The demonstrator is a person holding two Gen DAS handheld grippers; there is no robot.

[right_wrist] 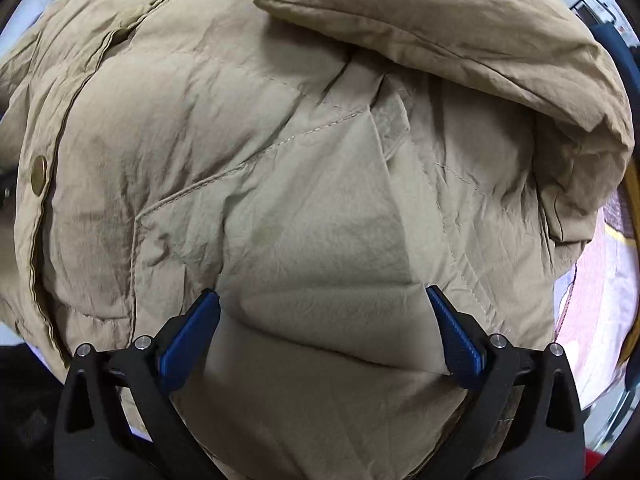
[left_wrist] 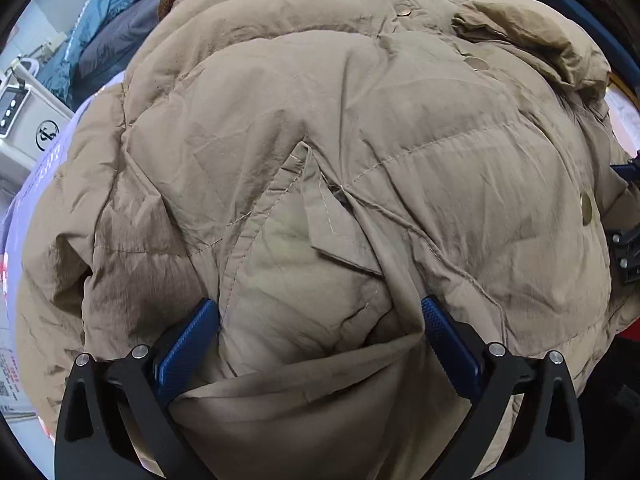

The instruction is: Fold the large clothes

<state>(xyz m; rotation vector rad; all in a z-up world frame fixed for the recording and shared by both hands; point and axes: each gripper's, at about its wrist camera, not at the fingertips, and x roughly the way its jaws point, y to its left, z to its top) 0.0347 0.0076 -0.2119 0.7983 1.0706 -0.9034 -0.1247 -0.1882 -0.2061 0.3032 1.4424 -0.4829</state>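
Note:
A tan puffer jacket [left_wrist: 360,120] with brass snap buttons [left_wrist: 586,202] lies spread and crumpled, filling the left wrist view. My left gripper [left_wrist: 320,304] points down onto it near a pocket flap [left_wrist: 340,220]. Its blue fingers [left_wrist: 188,344] stand wide apart, with a loose bulge of fabric between them. In the right wrist view the same jacket [right_wrist: 240,100] fills the frame, with a sleeve or hem folded over at the top right [right_wrist: 460,28]. My right gripper [right_wrist: 322,292] also stands wide open over a puffed panel. Neither gripper pinches the cloth.
Blue and dark grey garments [left_wrist: 112,40] are heaped behind the jacket on the left. A white appliance [left_wrist: 24,120] stands at the far left. A lavender sheet [left_wrist: 40,176] lies under the jacket, and pink patterned bedding [right_wrist: 600,280] shows on the right.

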